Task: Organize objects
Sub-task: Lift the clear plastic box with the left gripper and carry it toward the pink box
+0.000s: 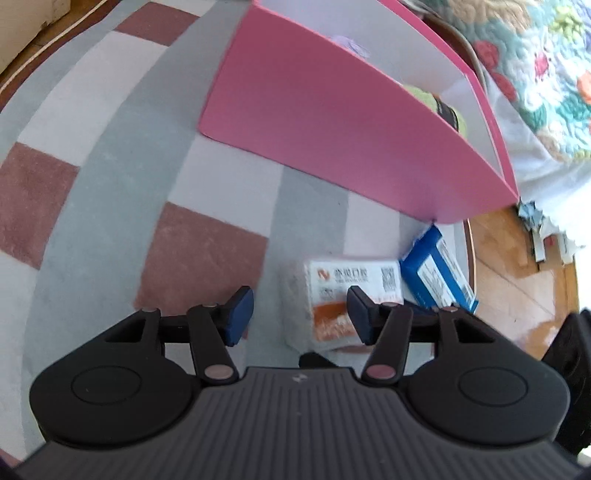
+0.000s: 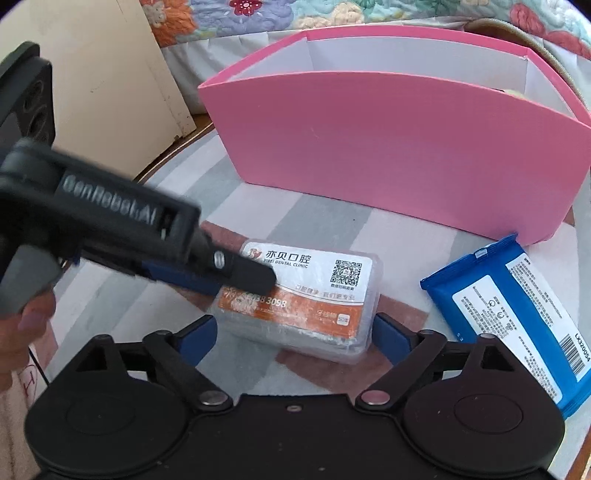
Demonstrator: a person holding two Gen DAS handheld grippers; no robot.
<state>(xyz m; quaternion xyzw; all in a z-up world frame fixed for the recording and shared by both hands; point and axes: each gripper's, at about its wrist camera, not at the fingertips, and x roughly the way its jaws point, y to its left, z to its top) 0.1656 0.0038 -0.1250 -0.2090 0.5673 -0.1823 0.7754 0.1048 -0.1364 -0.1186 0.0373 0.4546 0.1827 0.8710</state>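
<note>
A clear plastic case [image 2: 295,306] with an orange and white dental-clinic label lies flat on the rug in front of the pink box [image 2: 388,147]. My right gripper [image 2: 295,339] stands wide open astride the case, its blue pads just off the two short ends. My left gripper [image 1: 300,317] is open over the same case [image 1: 332,295]; one pad hangs above the label and the other is off its left side. In the right wrist view one of its fingers [image 2: 255,277] reaches over the case's top left corner. A blue wipes pack [image 2: 517,317] lies to the right of the case.
The pink box [image 1: 332,129] holds a yellow-green item with a black band [image 1: 436,103]. A checked rug [image 1: 110,184] covers the floor, with wood flooring [image 1: 517,277] and paper scraps [image 1: 543,236] beyond it. A flowered quilt [image 2: 258,14] and a cream cabinet [image 2: 110,74] stand behind.
</note>
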